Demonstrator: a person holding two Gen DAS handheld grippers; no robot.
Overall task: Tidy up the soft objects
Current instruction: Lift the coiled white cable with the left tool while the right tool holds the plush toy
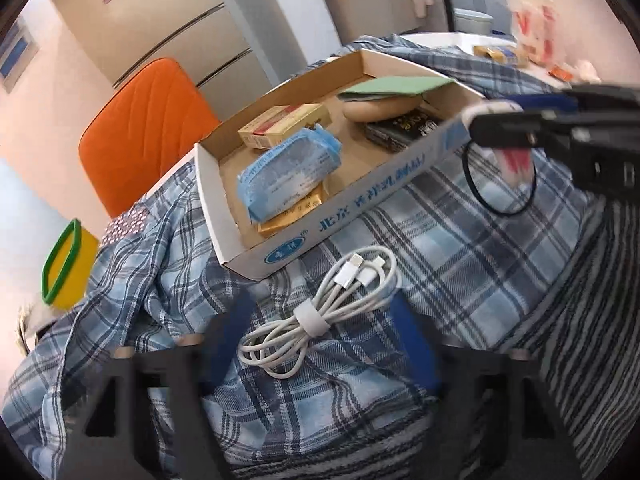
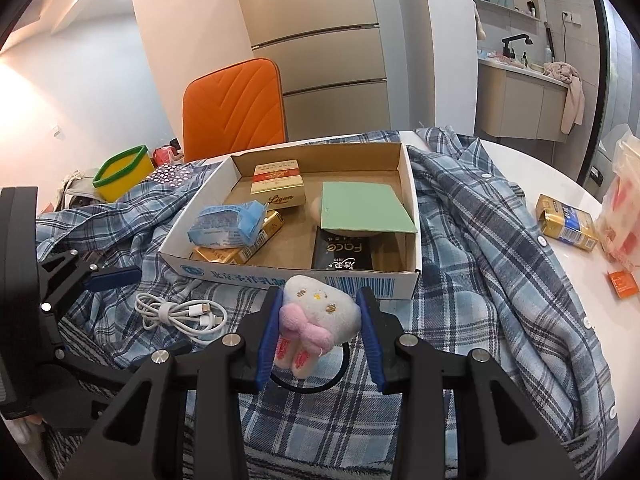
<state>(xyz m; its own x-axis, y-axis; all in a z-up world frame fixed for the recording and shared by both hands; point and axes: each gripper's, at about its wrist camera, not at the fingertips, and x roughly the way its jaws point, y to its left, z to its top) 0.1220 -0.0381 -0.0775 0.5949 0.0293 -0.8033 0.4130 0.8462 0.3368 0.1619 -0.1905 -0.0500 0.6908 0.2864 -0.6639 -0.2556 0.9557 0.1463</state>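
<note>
Gently pinched, a white plush hair tie [image 2: 318, 320] with a pink bow sits between the right gripper's [image 2: 320, 334] blue pads, held level just before the near wall of the cardboard box [image 2: 412, 216]. Left gripper [image 1: 316, 344], fingers wide apart, hovers low over a coiled white cable [image 1: 320, 316] on the plaid shirt [image 2: 500, 280].

A round white table [image 2: 568, 184] carried everything. A blue plaid shirt [image 2: 480, 216] was spread across most of it. On the bare top to the right lay a gold and blue carton [image 2: 566, 222] on its side, a small orange packet [image 2: 623, 283] and a plastic bag [image 2: 622, 208] at the edge. A yellow tub [image 2: 120, 178] with a green rim stood at the far left.
</note>
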